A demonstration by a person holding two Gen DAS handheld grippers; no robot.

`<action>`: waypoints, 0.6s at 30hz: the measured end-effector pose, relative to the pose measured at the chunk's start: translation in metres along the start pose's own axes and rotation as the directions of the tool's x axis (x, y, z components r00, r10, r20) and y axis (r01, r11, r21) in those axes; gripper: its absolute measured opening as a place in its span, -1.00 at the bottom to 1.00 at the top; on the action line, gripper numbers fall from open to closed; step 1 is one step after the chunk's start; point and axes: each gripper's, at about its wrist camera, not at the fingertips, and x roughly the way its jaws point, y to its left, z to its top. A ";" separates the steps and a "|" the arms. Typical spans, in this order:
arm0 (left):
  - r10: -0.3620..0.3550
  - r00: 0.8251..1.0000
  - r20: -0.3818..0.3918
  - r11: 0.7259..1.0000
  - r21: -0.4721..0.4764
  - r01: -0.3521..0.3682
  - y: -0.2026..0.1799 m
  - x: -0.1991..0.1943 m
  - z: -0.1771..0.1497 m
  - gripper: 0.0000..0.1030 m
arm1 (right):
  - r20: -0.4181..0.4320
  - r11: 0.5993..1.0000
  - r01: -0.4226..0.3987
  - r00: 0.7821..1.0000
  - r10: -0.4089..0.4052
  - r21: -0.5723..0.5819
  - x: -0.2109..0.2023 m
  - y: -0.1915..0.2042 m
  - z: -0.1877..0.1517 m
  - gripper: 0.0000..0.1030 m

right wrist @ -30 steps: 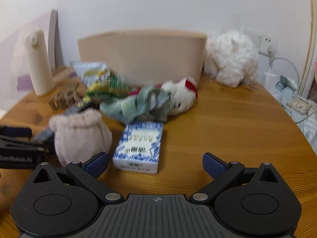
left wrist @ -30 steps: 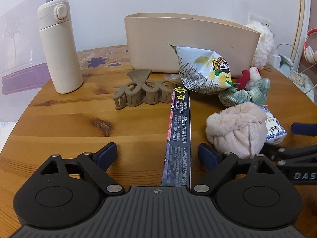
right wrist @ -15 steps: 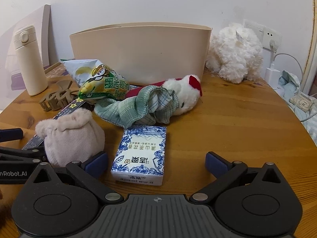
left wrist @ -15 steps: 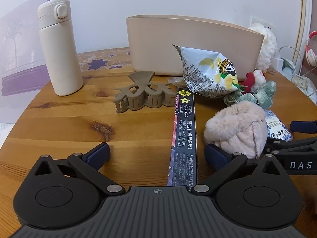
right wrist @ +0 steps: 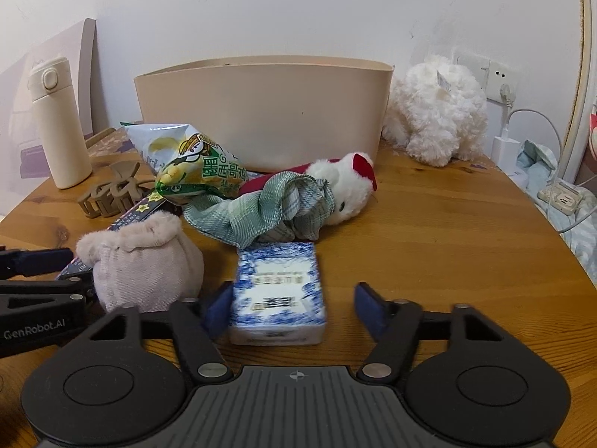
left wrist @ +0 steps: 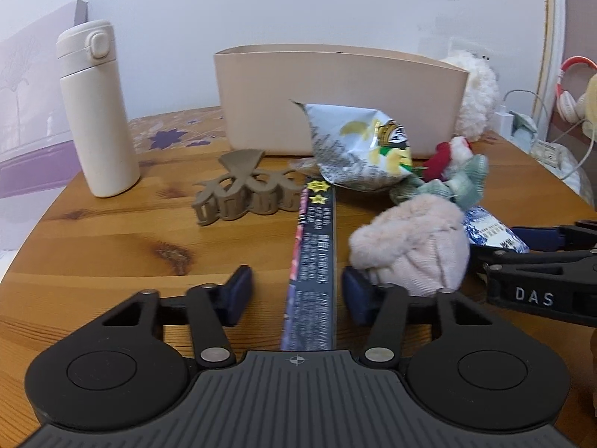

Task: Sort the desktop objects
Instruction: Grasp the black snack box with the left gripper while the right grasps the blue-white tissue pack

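Note:
A long dark printed package (left wrist: 311,280) lies on the round wooden table (left wrist: 112,242), running away from me. My left gripper (left wrist: 296,295) straddles its near end with its jaws closing. The right pad is almost on the package and the left pad stands clear. A blue-and-white tissue pack (right wrist: 278,291) lies between the fingers of my right gripper (right wrist: 293,308), whose jaws are also closing. The left pad is against the pack and there is a gap at the right pad. A pink fuzzy pouch (right wrist: 145,261) sits between the two grippers.
A beige bin (right wrist: 261,112) stands at the back. In front of it lie a snack bag (right wrist: 194,164), a brown hair claw (left wrist: 242,190) and a white plush toy with a green scarf (right wrist: 335,190). A cream bottle (left wrist: 97,112) stands at the left, a fluffy white plush (right wrist: 436,112) at the right.
Both grippers' jaws have narrowed from wide open, the left around the long package and the right around the tissue pack. Neither object has been lifted.

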 end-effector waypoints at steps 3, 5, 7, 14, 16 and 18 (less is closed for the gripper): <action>-0.009 1.000 0.005 1.000 0.006 0.008 -0.003 -0.003 -0.001 -0.49 | 0.004 1.000 0.002 1.000 -0.002 -0.010 -0.004 0.002 -0.002 -0.16; -0.002 1.000 0.006 1.000 0.006 0.002 -0.006 -0.004 -0.002 -0.54 | 0.005 1.000 0.001 1.000 0.000 -0.008 -0.006 0.001 -0.003 -0.16; 0.013 1.000 0.009 1.000 0.001 -0.013 -0.008 -0.008 -0.004 -0.54 | 0.005 1.000 0.004 1.000 -0.004 -0.007 -0.008 0.001 -0.004 -0.17; 0.018 1.000 -0.001 1.000 -0.021 -0.018 -0.004 -0.021 -0.009 -0.54 | 0.004 1.000 -0.017 1.000 0.017 -0.002 -0.025 -0.006 -0.012 -0.17; 0.020 1.000 0.006 1.000 -0.024 -0.020 -0.003 -0.027 -0.009 -0.54 | 0.015 1.000 -0.024 1.000 0.024 0.001 -0.033 -0.009 -0.012 -0.17; 0.033 0.999 0.024 0.999 -0.018 -0.033 -0.004 -0.035 -0.008 -0.54 | 0.037 1.000 -0.025 0.999 0.025 0.001 -0.043 -0.012 -0.010 -0.17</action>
